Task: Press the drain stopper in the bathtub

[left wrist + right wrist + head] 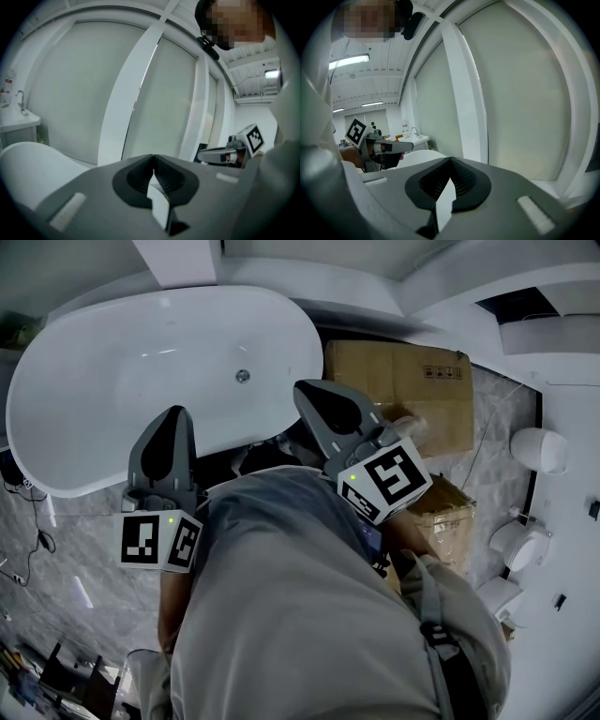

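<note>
The white oval bathtub (112, 362) fills the upper left of the head view. Its small round metal drain stopper (243, 376) sits on the tub floor near the right end. My left gripper (177, 413) is held at chest height over the tub's near rim, jaws shut and empty. My right gripper (306, 388) points up beside the tub's right end, also shut on nothing. Both are well apart from the stopper. In the left gripper view the shut jaws (153, 157) face a window wall, and so do those in the right gripper view (450, 160).
A large cardboard box (412, 390) lies right of the tub, a second box (445, 512) nearer me. White fixtures (539, 448) line the right wall. A sink with a faucet (18, 112) stands beyond the tub rim (28, 164). Cables run over the marble floor (37, 521).
</note>
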`<action>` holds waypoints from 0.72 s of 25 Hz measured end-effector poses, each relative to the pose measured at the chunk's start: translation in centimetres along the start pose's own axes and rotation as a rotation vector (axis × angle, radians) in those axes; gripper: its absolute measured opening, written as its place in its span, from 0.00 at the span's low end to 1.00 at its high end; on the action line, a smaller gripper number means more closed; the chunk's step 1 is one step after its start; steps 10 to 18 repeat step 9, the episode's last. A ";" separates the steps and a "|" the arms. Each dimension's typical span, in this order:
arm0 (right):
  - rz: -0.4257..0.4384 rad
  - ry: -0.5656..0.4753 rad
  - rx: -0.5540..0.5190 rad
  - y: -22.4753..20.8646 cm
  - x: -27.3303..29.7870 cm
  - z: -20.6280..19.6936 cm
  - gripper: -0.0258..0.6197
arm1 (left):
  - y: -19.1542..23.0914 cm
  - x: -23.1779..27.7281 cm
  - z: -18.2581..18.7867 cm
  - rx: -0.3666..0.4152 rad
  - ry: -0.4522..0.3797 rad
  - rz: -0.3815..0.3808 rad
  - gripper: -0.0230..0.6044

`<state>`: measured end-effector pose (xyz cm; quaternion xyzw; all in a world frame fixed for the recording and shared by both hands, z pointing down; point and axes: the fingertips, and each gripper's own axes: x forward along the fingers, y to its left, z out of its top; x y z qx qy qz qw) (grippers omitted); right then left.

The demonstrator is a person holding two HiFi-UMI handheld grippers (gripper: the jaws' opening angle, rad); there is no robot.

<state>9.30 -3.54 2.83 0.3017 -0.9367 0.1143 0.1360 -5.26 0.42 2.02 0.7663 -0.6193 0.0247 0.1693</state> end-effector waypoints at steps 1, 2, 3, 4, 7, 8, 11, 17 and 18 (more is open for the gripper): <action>0.002 0.004 0.002 0.1 0.1 -0.1 0.03 | 0.1 0.1 -0.1 -0.004 0.005 0.000 0.04; 0.004 0.007 0.007 0.1 0.2 -0.2 0.03 | 0.1 0.1 -0.2 -0.004 0.008 -0.001 0.04; 0.005 0.008 0.012 0.1 0.3 -0.3 0.03 | 0.1 0.2 -0.3 -0.003 0.010 -0.004 0.04; 0.005 0.008 0.016 0.0 0.4 -0.3 0.03 | 0.1 0.2 -0.3 -0.001 0.010 -0.006 0.04; 0.007 0.010 0.022 -0.3 0.5 -0.4 0.03 | 0.0 0.6 -0.5 0.000 0.014 -0.007 0.04; 0.011 0.012 0.025 -0.4 0.5 -0.4 0.03 | 0.0 0.7 -0.6 -0.001 0.016 -0.006 0.04; 0.014 0.014 0.028 -0.5 0.5 -0.5 0.03 | 0.0 0.9 -0.7 -0.002 0.018 -0.006 0.04; 0.014 0.014 0.028 -0.5 0.5 -0.5 0.03 | 0.0 0.9 -0.7 -0.002 0.018 -0.006 0.04; 0.014 0.014 0.028 -0.5 0.5 -0.5 0.03 | 0.0 0.9 -0.7 -0.002 0.018 -0.006 0.04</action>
